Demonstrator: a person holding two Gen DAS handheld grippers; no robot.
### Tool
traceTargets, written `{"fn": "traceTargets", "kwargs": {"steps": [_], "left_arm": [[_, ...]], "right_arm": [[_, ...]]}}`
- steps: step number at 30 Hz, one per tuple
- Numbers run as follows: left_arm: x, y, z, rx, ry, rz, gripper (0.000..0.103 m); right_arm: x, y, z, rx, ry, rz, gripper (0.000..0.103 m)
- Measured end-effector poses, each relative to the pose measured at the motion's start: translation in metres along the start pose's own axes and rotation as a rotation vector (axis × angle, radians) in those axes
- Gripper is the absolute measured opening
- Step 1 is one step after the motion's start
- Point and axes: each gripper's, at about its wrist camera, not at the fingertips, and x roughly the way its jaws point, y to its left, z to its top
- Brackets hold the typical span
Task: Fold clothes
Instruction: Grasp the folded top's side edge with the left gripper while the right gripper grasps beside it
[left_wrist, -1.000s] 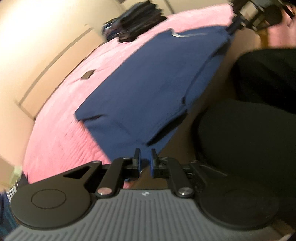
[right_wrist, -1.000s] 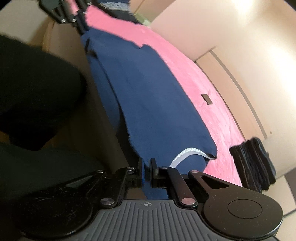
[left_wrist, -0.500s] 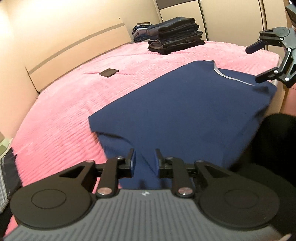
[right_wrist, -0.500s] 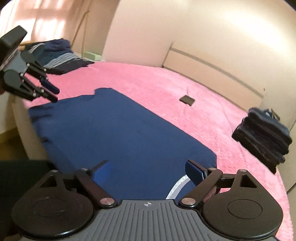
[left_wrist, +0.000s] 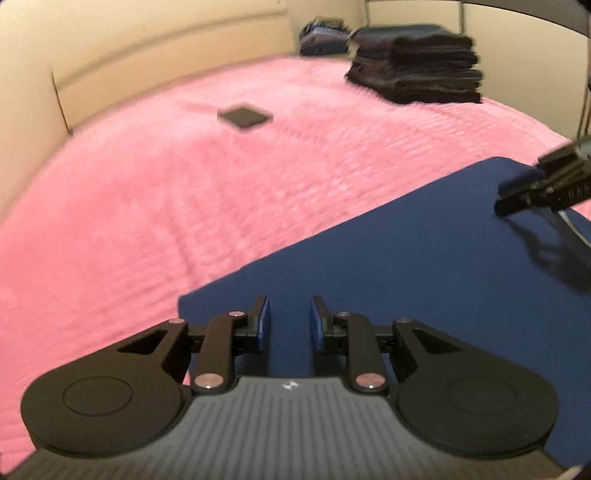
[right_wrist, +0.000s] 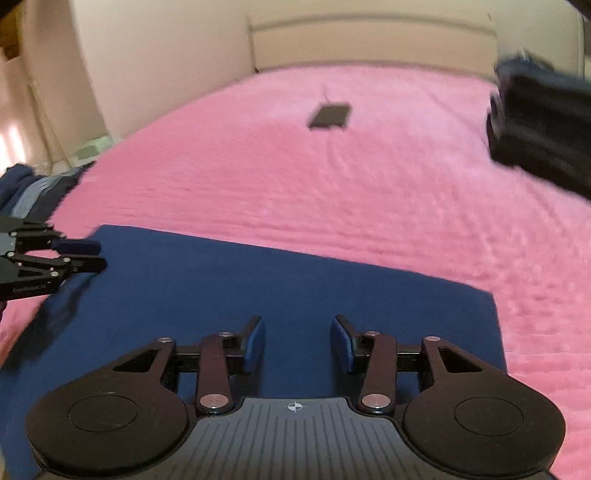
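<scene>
The shirt (left_wrist: 388, 280) lies flat on the pink bed (left_wrist: 184, 184). We see the left gripper (left_wrist: 288, 319) and right gripper (right_wrist: 297, 338) above it, jaws parted, holding nothing. Only the right view shows striped clothes (right_wrist: 33, 188) at left.

Wide bed with ribbed pink fleece cover (right_wrist: 369, 192) fills the room. Beige padded headboard (right_wrist: 369, 40) at far side, plain cream wall (right_wrist: 159, 51) to its left. Beige wardrobe doors (left_wrist: 413, 13) far right. Warm, dim indoor light.
</scene>
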Motion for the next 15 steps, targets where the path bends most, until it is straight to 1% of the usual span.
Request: {"fn": "traceTargets", "kwargs": {"steps": [1,3,4,6,8,9,11,12,14,15], "left_arm": [[0.008,0.007,0.000,-0.017,0.013,-0.010,0.021],[0.013,0.018,-0.004,-0.035,0.015,-0.025,0.024],[0.013,0.024,-0.006,-0.042,0.014,-0.027,0.025],[0.010,0.030,-0.010,-0.053,0.016,-0.013,0.025],[0.011,0.034,-0.014,-0.064,0.024,0.007,0.025],[0.010,0.034,-0.017,-0.064,0.027,0.016,0.025],[0.003,0.035,-0.017,-0.075,0.031,0.035,0.024],[-0.004,0.034,-0.016,-0.078,0.030,0.048,0.024],[-0.024,0.034,-0.016,-0.077,0.016,0.072,0.024],[-0.035,0.034,-0.017,-0.078,0.008,0.076,0.024]], "right_arm": [[0.001,-0.011,-0.001,0.003,0.000,-0.011,0.044],[-0.005,-0.035,-0.004,0.016,-0.013,-0.035,0.044],[-0.011,-0.046,-0.008,0.030,-0.013,-0.067,0.044],[-0.024,-0.067,-0.018,0.065,-0.016,-0.106,0.044],[-0.033,-0.084,-0.028,0.099,-0.009,-0.109,0.044],[-0.036,-0.086,-0.029,0.095,-0.007,-0.111,0.044],[-0.045,-0.074,-0.027,0.048,0.002,-0.202,0.045],[-0.054,-0.064,-0.025,0.026,-0.011,-0.217,0.045],[-0.074,-0.036,-0.026,-0.024,-0.057,-0.179,0.045],[-0.083,-0.020,-0.028,-0.052,-0.078,-0.154,0.049]]}}
